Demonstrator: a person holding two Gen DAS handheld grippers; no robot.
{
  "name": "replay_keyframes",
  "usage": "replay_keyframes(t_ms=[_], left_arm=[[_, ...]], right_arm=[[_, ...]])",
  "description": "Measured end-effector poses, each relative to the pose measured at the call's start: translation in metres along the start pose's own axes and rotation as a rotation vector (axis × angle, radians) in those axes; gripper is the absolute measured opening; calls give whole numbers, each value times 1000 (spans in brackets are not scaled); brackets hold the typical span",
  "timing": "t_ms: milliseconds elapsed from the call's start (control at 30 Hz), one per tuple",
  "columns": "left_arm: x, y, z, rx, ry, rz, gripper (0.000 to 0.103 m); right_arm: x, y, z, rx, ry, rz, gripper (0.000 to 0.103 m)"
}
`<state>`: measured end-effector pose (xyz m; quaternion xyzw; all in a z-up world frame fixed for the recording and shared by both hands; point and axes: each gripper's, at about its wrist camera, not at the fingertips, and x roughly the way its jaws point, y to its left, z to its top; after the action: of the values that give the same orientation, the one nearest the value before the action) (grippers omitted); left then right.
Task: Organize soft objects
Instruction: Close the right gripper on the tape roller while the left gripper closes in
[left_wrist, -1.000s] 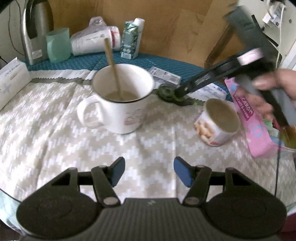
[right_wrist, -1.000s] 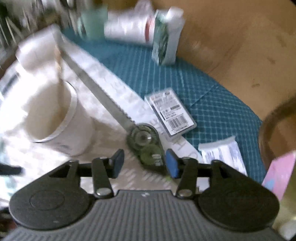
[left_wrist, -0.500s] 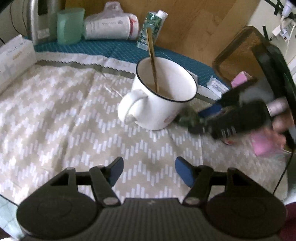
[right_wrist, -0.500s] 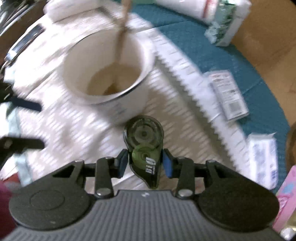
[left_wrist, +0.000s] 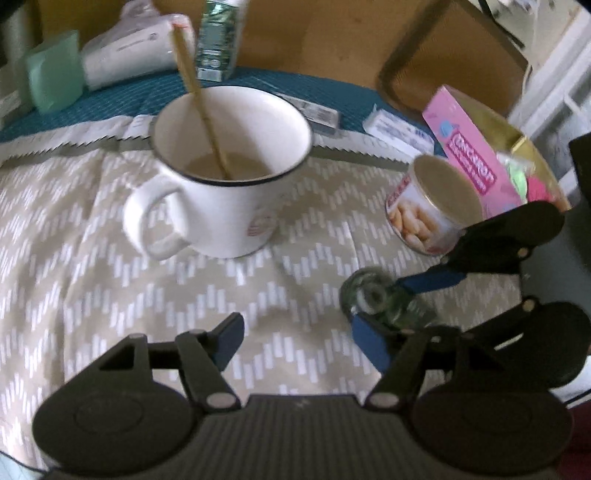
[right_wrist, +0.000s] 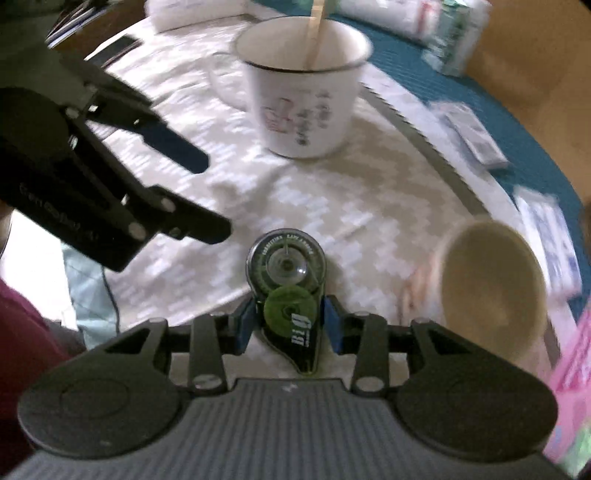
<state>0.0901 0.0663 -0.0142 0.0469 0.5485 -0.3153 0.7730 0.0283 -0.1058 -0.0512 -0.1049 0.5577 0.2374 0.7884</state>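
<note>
My right gripper (right_wrist: 286, 325) is shut on a green and black correction tape dispenser (right_wrist: 286, 284), held just above the patterned beige cloth (right_wrist: 332, 199). In the left wrist view the right gripper (left_wrist: 384, 306) and the dispenser (left_wrist: 373, 299) sit at the right, near my own right finger. My left gripper (left_wrist: 295, 343) is open and empty over the cloth (left_wrist: 110, 277); it also shows in the right wrist view (right_wrist: 207, 192) at the left.
A white mug (left_wrist: 229, 173) with a wooden stick stands mid-cloth. A small tin (left_wrist: 432, 206) and a pink box (left_wrist: 476, 162) lie at the right. Tissue packs (left_wrist: 399, 129), a carton (left_wrist: 218, 40), a wrapped roll (left_wrist: 129, 48) and a green cup (left_wrist: 55, 74) are at the back.
My right gripper closed on the tape dispenser and carried it from beside the mug toward the near right of the cloth. My left gripper stayed open and shifted its view.
</note>
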Motion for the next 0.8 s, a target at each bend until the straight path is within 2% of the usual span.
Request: replay_keyframes(t_ms=[133, 200, 567, 633, 700, 800], left_arm=[[9, -10, 2, 34, 23, 25, 67], [10, -12, 3, 35, 31, 30, 72], [20, -22, 6, 68, 52, 107, 75], [21, -22, 7, 61, 46, 113, 80], [20, -22, 7, 61, 20, 127, 94], [19, -24, 7, 64, -30, 163, 100]], right_arm=[[-5, -10, -11, 79, -27, -5, 43], [-8, -10, -16, 98, -42, -7, 44], [-8, -8, -34, 233, -149, -35, 47], [-10, -12, -38, 259, -162, -34, 47], [-10, -15, -41, 279, -159, -34, 49], [-9, -17, -43, 298, -150, -30, 52]])
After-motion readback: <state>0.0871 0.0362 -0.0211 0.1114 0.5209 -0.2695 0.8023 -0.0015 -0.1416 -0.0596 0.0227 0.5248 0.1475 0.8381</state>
